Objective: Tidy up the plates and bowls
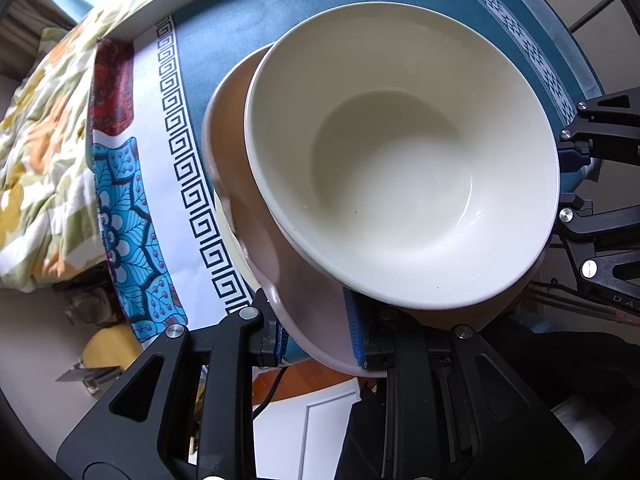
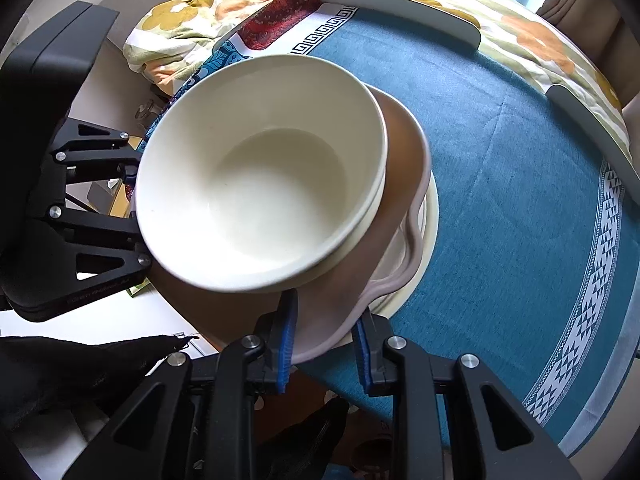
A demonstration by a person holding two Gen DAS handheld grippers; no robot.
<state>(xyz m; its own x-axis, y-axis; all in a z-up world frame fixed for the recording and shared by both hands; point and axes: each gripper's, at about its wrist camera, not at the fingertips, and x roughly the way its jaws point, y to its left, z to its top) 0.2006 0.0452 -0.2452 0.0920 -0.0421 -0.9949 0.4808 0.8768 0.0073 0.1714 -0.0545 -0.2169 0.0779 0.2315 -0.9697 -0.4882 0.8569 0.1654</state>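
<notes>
Stacking looks well advanced, as far as can be judged: a cream bowl (image 1: 400, 160) is seen sitting on a wavy-edged beige plate (image 1: 236, 128), and under that a pale plate (image 2: 428, 236) shows as a thin crescent at one side. No other loose dishes can be made out on the blue cloth (image 2: 520, 160), so little may be left beyond setting the stack down squarely; what lies outside both views cannot be told.

The stack is held over the near edge of the table (image 2: 440, 20), partly overhanging it, with floor visible beneath. The bowl is seated off-centre on the beige plate, pushed toward the right gripper's side in the left view.

The left gripper (image 1: 316, 336) is seen with its blue-padded fingers (image 1: 354, 328) set either side of the beige plate's rim, narrowly parted and apparently clamped on it. The right gripper (image 2: 324, 344) is likewise placed at the rim of the same plate, one pad above and one below, the gap small; firm contact is likely but cannot be confirmed from the blurred edge.

The bowl is glossy, deep and empty, with a few tiny specks inside. The beige plate is matte with a scalloped lip, slightly motion-blurred. Ceramic is suggested, so slipping should be guarded against.
</notes>
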